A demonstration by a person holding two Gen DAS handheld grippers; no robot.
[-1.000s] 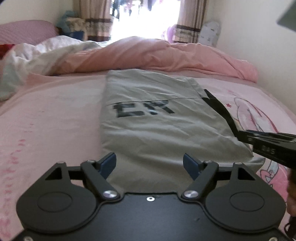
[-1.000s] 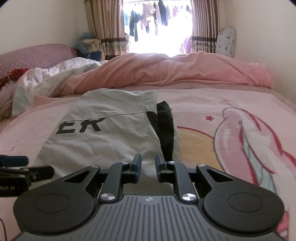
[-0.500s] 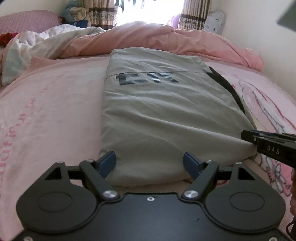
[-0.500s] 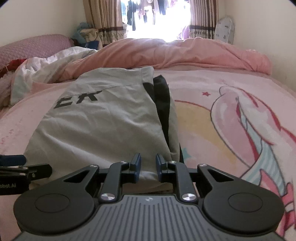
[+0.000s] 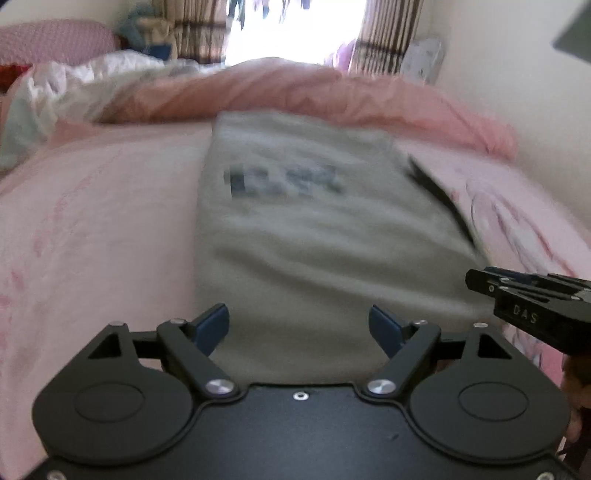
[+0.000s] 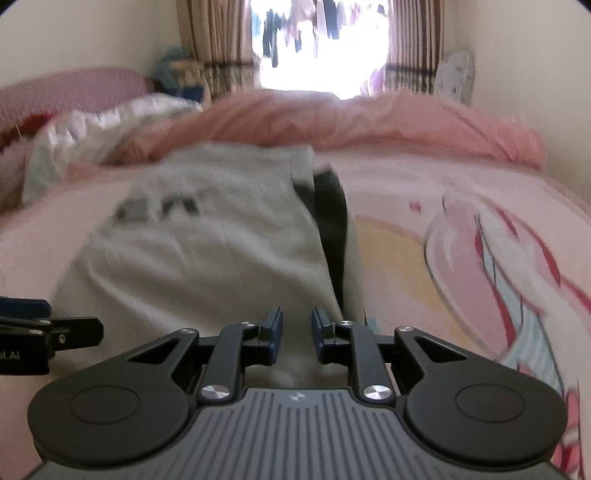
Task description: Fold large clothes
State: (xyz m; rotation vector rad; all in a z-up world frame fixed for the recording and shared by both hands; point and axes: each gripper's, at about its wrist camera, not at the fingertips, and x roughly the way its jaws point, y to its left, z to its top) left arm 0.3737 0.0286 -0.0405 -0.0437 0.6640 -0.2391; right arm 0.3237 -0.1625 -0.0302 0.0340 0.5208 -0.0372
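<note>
Walls: plain cream (image 6: 92,33), left and right.
Window: far centre, glaring bright (image 6: 321,40).
Curtains: striped brown (image 6: 218,48).
Bed: pink sheet (image 5: 92,229); rumpled pink quilt (image 6: 369,118) far.

Right gripper (image 5: 532,306) body marked "DAS". Left gripper (image 6: 37,332) body marked "OLAI", cut off at the frame edge. Dark lettering on grey garment (image 5: 314,236) blurred, illegible.

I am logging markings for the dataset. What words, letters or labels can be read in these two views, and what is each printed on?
"DAS": white letters on the black body of the right gripper, in the left wrist view.
"OLAI": white letters, cut off by the frame edge, on the black body of the left gripper, in the right wrist view.
Dark block letters on the folded grey garment: too blurred to read in either view.
</note>
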